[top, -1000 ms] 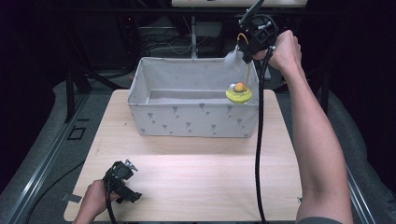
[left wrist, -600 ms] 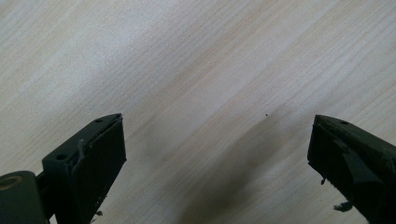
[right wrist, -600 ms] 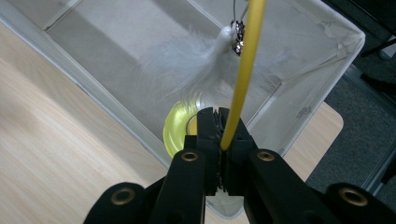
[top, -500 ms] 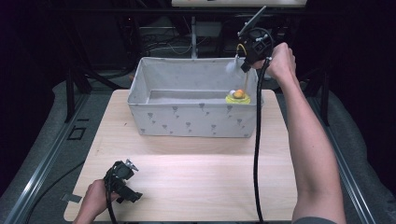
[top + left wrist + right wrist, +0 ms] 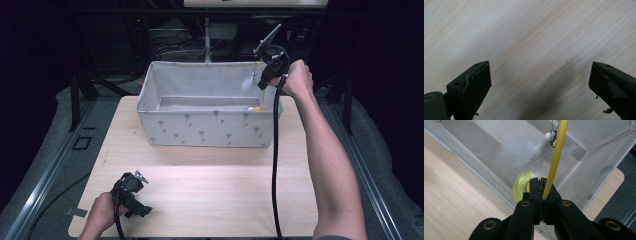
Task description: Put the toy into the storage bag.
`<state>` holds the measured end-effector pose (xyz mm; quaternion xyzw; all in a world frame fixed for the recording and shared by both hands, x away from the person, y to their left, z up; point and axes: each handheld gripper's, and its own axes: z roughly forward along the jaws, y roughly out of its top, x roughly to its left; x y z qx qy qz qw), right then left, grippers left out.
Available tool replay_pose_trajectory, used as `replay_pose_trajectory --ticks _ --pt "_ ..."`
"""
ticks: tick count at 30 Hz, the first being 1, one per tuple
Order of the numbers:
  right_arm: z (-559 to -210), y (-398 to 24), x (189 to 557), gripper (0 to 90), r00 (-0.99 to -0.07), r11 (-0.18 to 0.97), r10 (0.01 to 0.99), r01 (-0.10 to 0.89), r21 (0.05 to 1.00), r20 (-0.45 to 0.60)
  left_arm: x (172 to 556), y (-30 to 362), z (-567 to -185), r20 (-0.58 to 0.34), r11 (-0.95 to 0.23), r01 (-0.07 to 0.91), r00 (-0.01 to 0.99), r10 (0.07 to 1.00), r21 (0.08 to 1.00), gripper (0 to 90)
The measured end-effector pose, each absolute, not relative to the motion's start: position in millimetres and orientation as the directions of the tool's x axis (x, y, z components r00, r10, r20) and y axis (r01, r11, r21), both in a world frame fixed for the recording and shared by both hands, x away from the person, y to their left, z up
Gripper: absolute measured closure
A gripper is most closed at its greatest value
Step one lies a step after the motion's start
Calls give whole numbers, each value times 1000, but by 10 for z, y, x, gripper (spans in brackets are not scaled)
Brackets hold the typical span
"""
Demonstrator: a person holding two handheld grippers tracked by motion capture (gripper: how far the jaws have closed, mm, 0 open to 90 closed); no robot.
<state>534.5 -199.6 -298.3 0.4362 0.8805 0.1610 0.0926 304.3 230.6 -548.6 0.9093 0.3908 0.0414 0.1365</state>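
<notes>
A: Right gripper [image 5: 541,188] is clamping the yellow wand [image 5: 554,160] over the bin's [image 5: 200,131] right end; its feather [image 5: 524,152] and yellow disc [image 5: 521,186] are hanging inside.

B: Left gripper [image 5: 539,82] is resting on the desk [image 5: 210,190], jaws apart, holding nothing, well away.

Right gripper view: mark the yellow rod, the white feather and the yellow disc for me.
yellow rod [image 5: 554,160], right gripper view, mid-length above the jaws.
white feather [image 5: 524,152], right gripper view, middle of the fluffy plume.
yellow disc [image 5: 520,187], right gripper view, its left rim.
</notes>
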Motion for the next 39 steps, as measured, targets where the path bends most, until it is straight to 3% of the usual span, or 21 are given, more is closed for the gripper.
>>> replay_pose_trajectory --ticks 39 --pt "-3588 -2100 5332 883 -593 568 805 777 271 13 3046 2297 -5485 -53 -658 696 698 715 286 10"
